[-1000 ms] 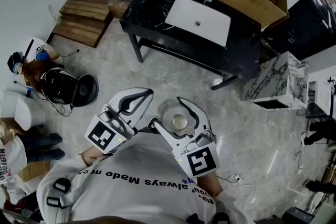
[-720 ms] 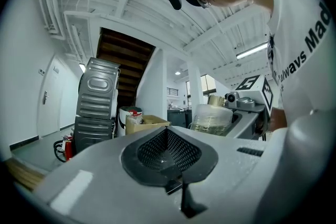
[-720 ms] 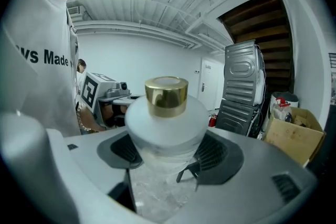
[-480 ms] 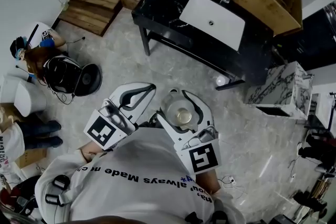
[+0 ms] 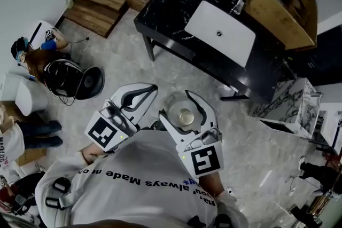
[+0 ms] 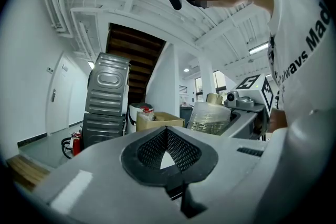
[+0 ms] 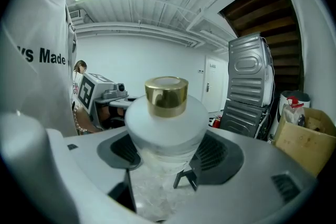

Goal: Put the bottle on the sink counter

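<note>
Holding bottle (image 7: 167,128) upright in right gripper (image 7: 167,162), long axis vertical, cap (image 7: 166,96) up.

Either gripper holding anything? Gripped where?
The right gripper holds the bottle, with its jaws clamped on the body well below the gold cap. The left gripper is shut and empty.

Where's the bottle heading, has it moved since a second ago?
Yes. In the head view the bottle, held in the right gripper, now lies nearer the white basin of the sink counter than before: carried forward, toward it.
</note>
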`<action>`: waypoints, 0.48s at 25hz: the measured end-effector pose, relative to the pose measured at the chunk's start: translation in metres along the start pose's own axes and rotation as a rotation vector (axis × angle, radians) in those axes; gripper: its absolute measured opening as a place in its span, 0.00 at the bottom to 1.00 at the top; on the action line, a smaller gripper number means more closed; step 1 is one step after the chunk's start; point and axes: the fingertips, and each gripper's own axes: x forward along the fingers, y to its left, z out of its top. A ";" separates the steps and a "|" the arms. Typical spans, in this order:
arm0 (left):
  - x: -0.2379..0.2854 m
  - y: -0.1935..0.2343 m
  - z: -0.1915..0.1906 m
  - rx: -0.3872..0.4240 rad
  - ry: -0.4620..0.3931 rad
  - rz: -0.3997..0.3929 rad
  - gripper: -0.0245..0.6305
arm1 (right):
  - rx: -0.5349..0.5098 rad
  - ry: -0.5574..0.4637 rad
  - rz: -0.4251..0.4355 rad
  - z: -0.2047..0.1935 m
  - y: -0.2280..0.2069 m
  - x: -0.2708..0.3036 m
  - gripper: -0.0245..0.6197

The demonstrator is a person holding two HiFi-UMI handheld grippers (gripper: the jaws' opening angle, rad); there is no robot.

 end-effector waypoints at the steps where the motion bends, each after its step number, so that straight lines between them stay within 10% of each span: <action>1: 0.008 0.006 0.001 -0.001 -0.001 0.003 0.04 | 0.000 -0.004 0.002 0.001 -0.009 0.004 0.55; 12: 0.110 0.053 0.011 0.004 0.019 0.022 0.04 | -0.006 -0.027 0.017 0.007 -0.118 0.029 0.55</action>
